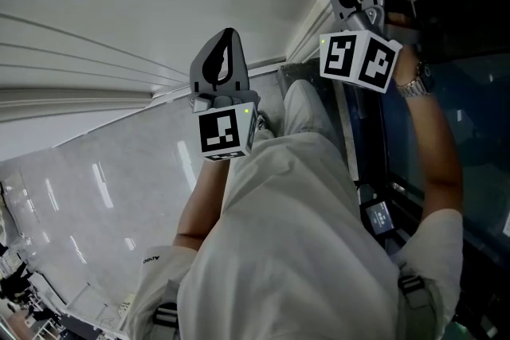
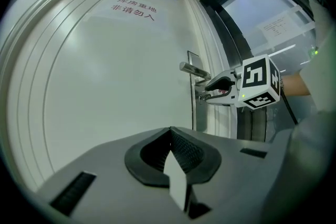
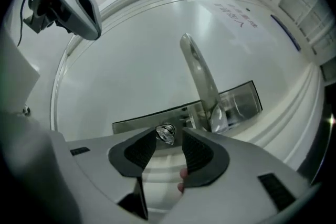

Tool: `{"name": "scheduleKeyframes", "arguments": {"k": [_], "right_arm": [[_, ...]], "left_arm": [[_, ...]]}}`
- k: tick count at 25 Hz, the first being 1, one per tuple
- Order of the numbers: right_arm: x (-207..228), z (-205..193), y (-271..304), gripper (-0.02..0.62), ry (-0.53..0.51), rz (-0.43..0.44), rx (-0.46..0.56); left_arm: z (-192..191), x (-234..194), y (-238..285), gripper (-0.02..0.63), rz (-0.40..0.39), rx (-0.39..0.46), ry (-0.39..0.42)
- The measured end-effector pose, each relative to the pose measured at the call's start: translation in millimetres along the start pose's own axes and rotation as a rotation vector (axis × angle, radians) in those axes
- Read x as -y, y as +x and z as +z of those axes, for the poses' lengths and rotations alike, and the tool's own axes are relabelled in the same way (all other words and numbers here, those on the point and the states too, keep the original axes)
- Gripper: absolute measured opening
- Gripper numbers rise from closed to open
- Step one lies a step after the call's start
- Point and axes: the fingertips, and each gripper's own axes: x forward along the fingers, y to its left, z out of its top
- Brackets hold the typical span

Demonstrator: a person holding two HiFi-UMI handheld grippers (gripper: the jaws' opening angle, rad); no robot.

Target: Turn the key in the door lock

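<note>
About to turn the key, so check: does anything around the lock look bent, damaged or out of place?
Nothing stands out. The key sits in the plate near the handle, both look intact, and the right gripper's open jaws flank the key. The left gripper is shut, empty.

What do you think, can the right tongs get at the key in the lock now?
Probably yes. The right tongs are open and the key shows in the gap at their tips, nothing in between. The door handle stands off to one side.
</note>
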Motion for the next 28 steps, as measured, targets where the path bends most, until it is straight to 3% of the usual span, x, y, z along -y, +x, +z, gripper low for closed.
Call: {"name": "scheduleKeyframes", "arguments": {"k": [6,14,28], "right_arm": [[-4,3,9,0.127,-0.063,-0.03,-0.025],[-3,2,10,0.107,-0.05,-0.084,-0.04],[1,2,10,0.103,0.151,-0.062,-0.06]], "left_arm": [[3,-6,-3,0.006,0.013,0.008,-0.005],[3,-13,-3,0.006,0.017,0.002,-0.001],[-2,-14,2,0.006,0.013,-0.013,-0.01]]}}
